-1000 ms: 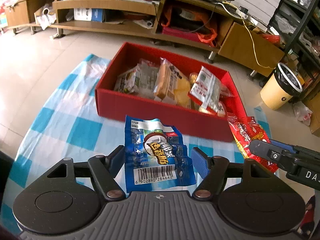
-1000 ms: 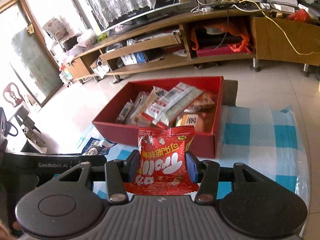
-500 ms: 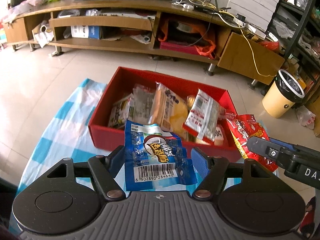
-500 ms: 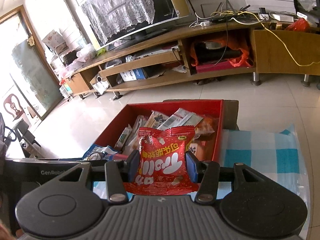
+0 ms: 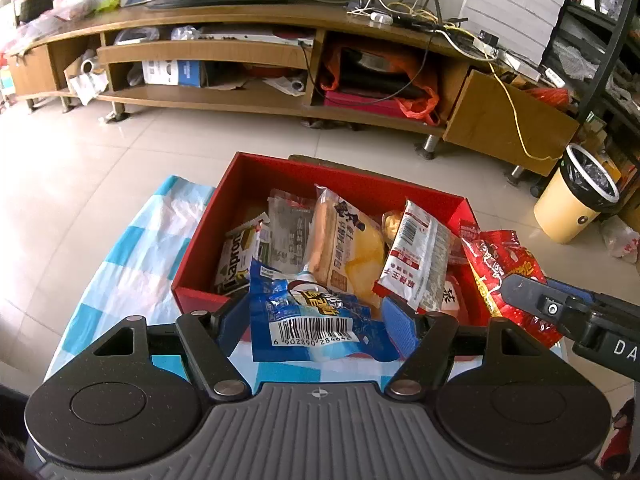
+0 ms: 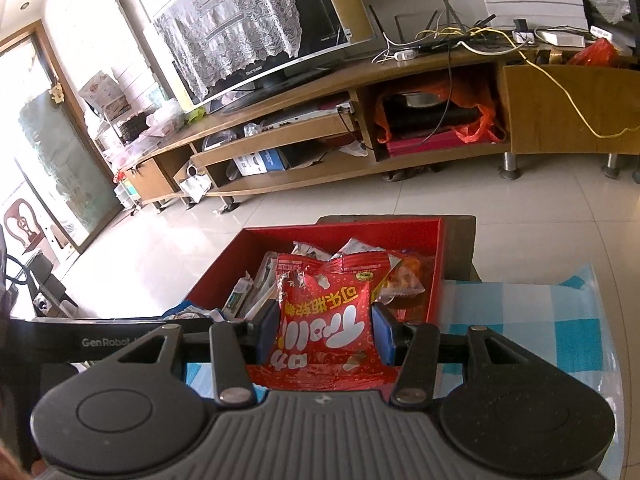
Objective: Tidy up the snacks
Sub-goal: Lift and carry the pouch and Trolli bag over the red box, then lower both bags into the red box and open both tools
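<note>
My left gripper point(image 5: 316, 320) is shut on a blue snack packet point(image 5: 316, 320) with a barcode, held over the near wall of the red box point(image 5: 340, 180). My right gripper point(image 6: 325, 332) is shut on a red snack bag point(image 6: 328, 320), held over the box's near edge point(image 6: 436, 272). The red bag and the right gripper's finger also show at the right of the left wrist view point(image 5: 504, 272). The box holds several packets, among them a yellow bread pack point(image 5: 348, 252) and a white-red packet point(image 5: 416, 260).
The box sits on a blue-and-white checked cloth point(image 5: 132, 248). Behind it are a tiled floor and a long wooden TV cabinet point(image 5: 240, 60). A yellow bin point(image 5: 576, 196) stands at the right. The left gripper's body shows at the left of the right wrist view point(image 6: 108, 342).
Both grippers have lifted their packets off the cloth and moved forward, so the packets now hang over the red box. The view has tilted up toward the cabinet.
</note>
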